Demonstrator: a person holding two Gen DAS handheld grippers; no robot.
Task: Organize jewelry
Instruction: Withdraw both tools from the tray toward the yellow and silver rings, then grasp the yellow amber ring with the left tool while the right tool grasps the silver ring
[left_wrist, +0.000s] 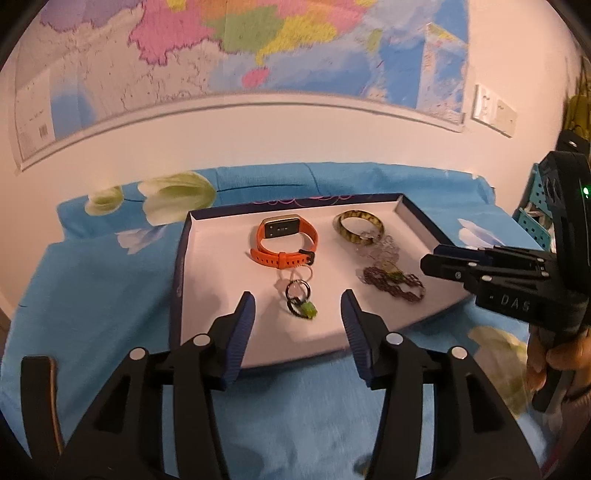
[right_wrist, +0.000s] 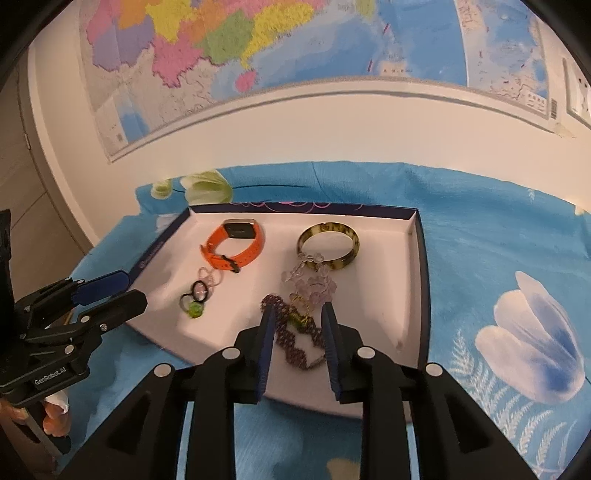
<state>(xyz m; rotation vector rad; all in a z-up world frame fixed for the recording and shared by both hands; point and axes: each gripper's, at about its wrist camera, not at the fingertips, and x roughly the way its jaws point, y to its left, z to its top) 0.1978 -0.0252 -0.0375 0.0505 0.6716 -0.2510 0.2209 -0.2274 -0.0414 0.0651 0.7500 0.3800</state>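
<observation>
Jewelry is laid in a tray (left_wrist: 192, 236) on a blue cloth (left_wrist: 92, 295).

Inside the tray, an orange watch (left_wrist: 282, 242) is seen at the back left, a bangle (left_wrist: 357, 226) at the back right, rings (left_wrist: 297, 295) near the front left and a beaded chain (left_wrist: 393, 284) near the front right. The left gripper (left_wrist: 297, 308) and right gripper (right_wrist: 297, 323) are held open and empty at the tray's front edge.

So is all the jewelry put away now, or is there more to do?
Looks nearly done. Inside the tray lie the orange watch, the bangle, the rings, the clear beads and the purple chain. Nothing is in hand: the left gripper and right gripper are both open and empty. No jewelry shows on the blue cloth, so maybe only tidying remains.
</observation>
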